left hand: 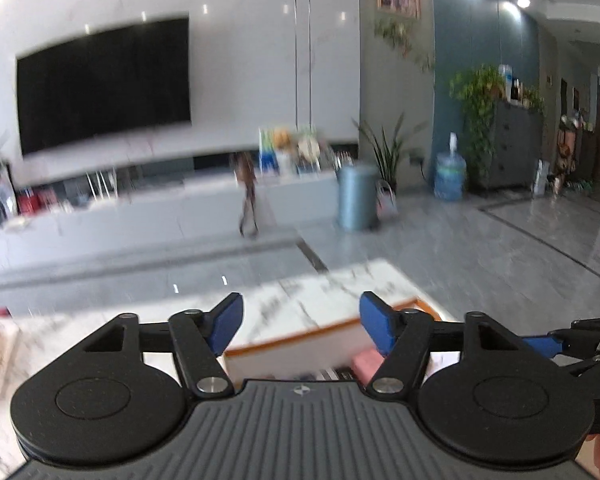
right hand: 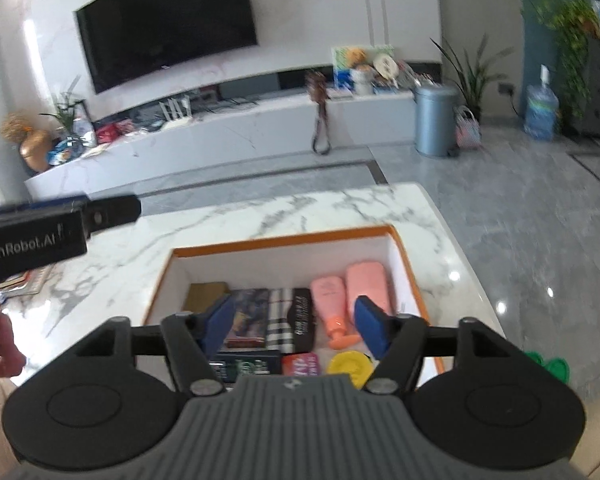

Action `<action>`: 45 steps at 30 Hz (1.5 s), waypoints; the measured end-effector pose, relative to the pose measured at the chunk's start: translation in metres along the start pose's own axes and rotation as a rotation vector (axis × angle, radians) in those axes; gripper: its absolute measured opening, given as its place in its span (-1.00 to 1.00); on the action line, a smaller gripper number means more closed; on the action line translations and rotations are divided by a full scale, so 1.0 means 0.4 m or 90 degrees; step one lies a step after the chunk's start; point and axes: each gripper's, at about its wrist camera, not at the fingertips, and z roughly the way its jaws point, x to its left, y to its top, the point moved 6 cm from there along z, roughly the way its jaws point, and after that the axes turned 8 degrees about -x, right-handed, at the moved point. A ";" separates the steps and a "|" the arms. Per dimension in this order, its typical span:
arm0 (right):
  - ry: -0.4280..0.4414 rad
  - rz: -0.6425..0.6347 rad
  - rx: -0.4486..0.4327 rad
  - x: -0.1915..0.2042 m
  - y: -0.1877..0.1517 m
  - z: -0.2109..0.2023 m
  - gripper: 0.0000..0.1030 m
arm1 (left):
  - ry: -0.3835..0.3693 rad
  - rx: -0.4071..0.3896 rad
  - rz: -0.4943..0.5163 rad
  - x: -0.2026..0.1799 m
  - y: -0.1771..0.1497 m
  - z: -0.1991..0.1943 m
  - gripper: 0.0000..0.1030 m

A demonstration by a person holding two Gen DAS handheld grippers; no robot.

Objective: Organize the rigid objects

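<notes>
Nearest the right wrist camera, the right gripper [right hand: 296, 322] stands wide and empty above the orange-rimmed box [right hand: 284, 242] holding small cartons and pink tubes [right hand: 350, 294]. Left gripper [left hand: 300, 326], equally spread, apparently hovers over the marble table [right hand: 260, 214]; beyond hangs a television [right hand: 166, 22].

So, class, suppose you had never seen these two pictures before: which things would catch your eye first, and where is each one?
The orange-rimmed white box on the marble table stands out, with the pink tube and yellow disc lying inside among small packets. Above it hovers the right gripper, jaws open and empty. Behind, a big black TV fills the wall.
</notes>
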 end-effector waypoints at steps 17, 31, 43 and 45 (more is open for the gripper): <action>-0.022 -0.074 -0.117 0.153 -0.091 -0.153 0.87 | 0.131 -0.046 -0.002 0.040 -0.137 -0.145 1.00; -0.076 -0.056 -0.123 0.186 -0.202 -0.148 0.97 | 0.157 0.005 -0.031 0.089 -0.267 -0.194 1.00; -0.073 -0.052 -0.112 0.194 -0.233 -0.140 0.97 | 0.165 0.008 -0.029 0.100 -0.300 -0.217 1.00; -0.075 -0.046 -0.113 0.192 -0.232 -0.142 0.97 | 0.164 0.007 -0.029 0.101 -0.300 -0.220 1.00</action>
